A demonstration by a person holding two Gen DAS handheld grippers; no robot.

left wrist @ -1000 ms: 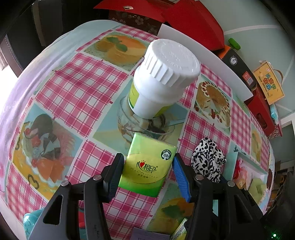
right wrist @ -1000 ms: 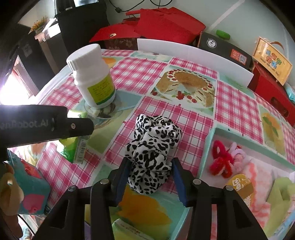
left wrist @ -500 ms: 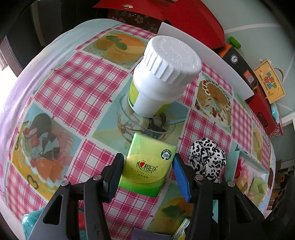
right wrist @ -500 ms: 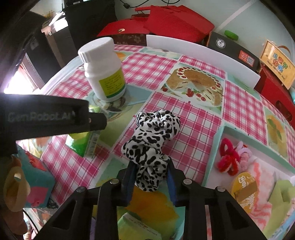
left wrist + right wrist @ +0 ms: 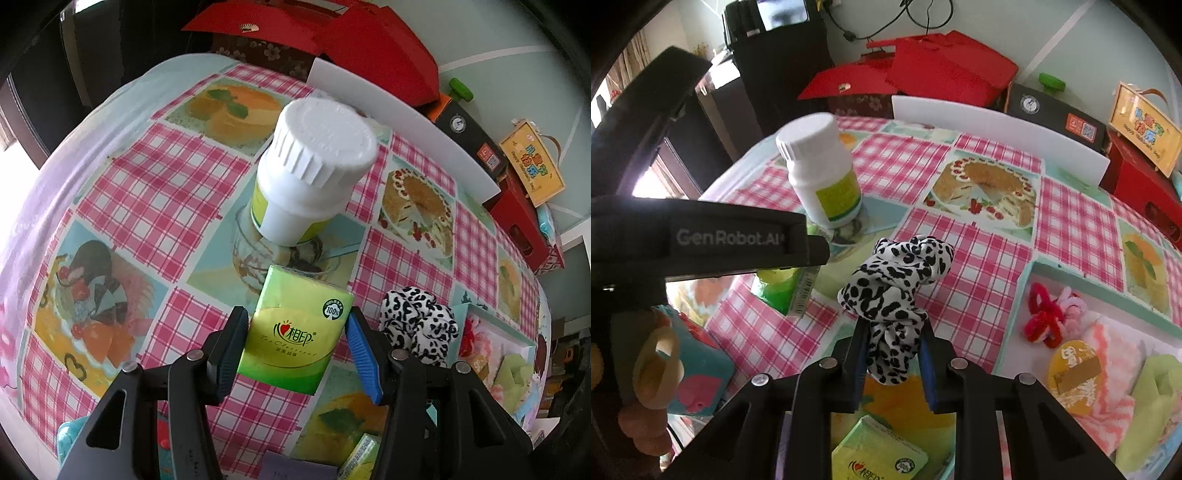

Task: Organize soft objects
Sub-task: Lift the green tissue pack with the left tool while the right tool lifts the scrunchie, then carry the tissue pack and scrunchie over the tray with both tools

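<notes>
- Left gripper (image 5: 295,350) clamped on green tissue pack (image 5: 293,341), just off the checked cloth (image 5: 147,195), in front of the white bottle (image 5: 314,177).
- Right gripper (image 5: 892,349), jaws just closing, pinched on the spotted scrunchie (image 5: 894,284), lower folds bunched between the pads.
- Tray (image 5: 1082,273) at far right already holding red and pink hair ties (image 5: 1049,314) and pale cloths; both held items not yet in, so roughly mid-task by the look of it.
- Only the right view showing the tray's contents clearly, a second tissue pack (image 5: 877,452), a hand (image 5: 642,432).
</notes>
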